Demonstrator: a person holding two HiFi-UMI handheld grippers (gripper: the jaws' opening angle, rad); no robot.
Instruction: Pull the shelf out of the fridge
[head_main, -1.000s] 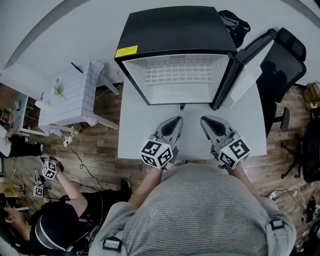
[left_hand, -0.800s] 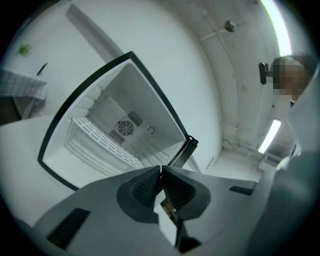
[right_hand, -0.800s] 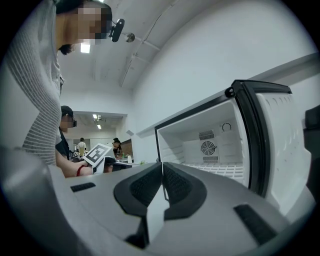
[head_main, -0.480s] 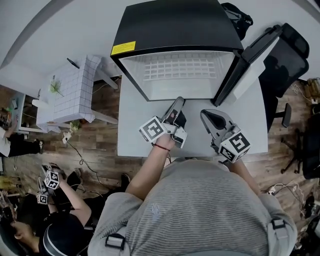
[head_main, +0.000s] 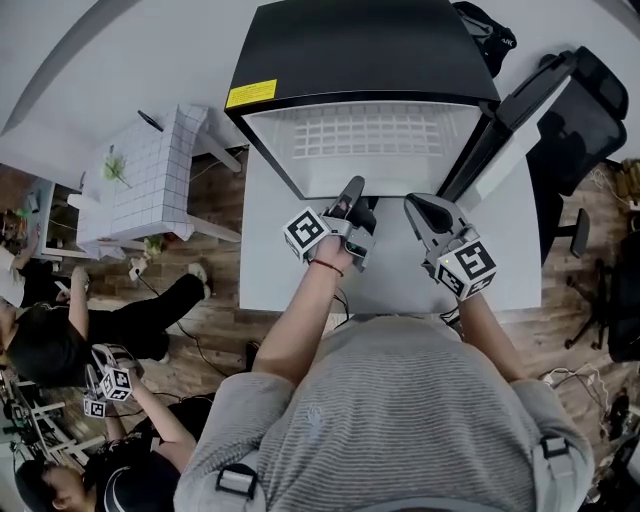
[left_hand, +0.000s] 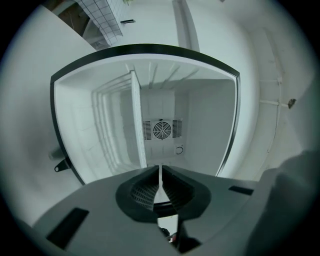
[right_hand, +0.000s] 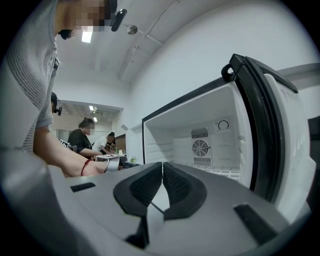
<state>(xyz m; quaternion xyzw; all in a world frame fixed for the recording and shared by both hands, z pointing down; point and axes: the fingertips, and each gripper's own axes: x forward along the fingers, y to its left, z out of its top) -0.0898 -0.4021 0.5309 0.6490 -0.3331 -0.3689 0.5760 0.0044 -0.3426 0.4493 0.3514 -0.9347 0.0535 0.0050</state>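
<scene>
Looks like the approach: left gripper (head_main: 352, 188), closed on nothing, at the fridge (head_main: 360, 50) mouth mid-frame; right gripper (head_main: 414, 205) closed too. Next, jaws need spreading for the shelf (head_main: 370, 135) edge.

Showing wood-plank floor (head_main: 225, 300) and a white checked side table (head_main: 140, 190) well left of the left gripper (head_main: 354, 190), a black office chair (head_main: 590, 110) right of the right gripper (head_main: 418, 208), white wall (head_main: 120, 50) beyond.
</scene>
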